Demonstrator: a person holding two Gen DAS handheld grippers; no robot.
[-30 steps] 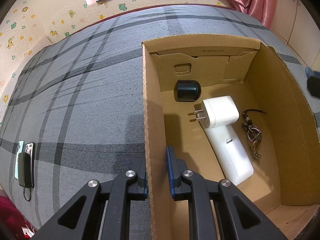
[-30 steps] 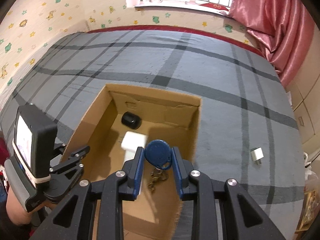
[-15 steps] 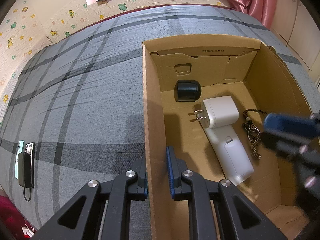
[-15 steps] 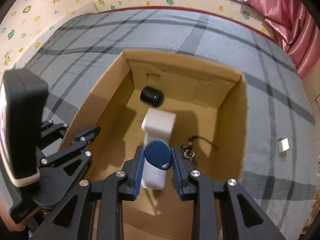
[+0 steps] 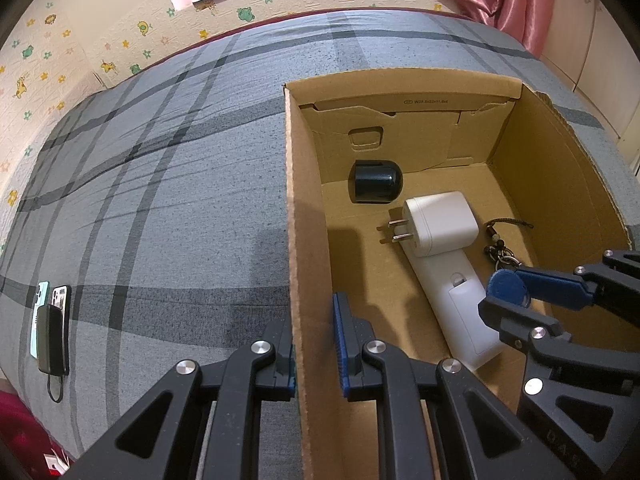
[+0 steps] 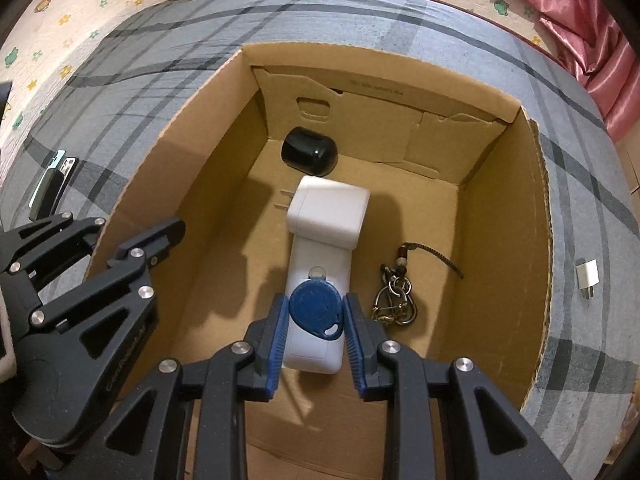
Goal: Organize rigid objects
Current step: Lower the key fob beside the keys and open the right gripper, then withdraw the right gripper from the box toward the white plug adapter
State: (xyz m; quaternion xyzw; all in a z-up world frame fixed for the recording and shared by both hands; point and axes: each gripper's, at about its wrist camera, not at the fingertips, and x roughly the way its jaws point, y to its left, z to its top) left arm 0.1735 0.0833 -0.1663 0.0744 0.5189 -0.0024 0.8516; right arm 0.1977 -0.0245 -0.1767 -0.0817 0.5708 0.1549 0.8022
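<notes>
My right gripper [image 6: 316, 316] is shut on a round blue key fob [image 6: 318, 312] and holds it inside the open cardboard box [image 6: 500, 184], above a long white device [image 6: 320, 276]. The fob also shows in the left wrist view [image 5: 508, 289]. My left gripper [image 5: 314, 340] is shut on the box's left wall [image 5: 306, 272], one finger on each side. In the box lie a black rounded object [image 6: 309, 152], a white plug adapter [image 6: 330, 212] and a key ring with a cord [image 6: 394, 298].
The box stands on a grey plaid bed cover [image 5: 160, 184]. Two phones and a dark power bank [image 5: 50, 328] lie at the cover's left edge. A small white plug [image 6: 587, 276] lies on the cover right of the box.
My right gripper has moved forward and down into the box with the blue fob. The left gripper has stayed on the box wall.
</notes>
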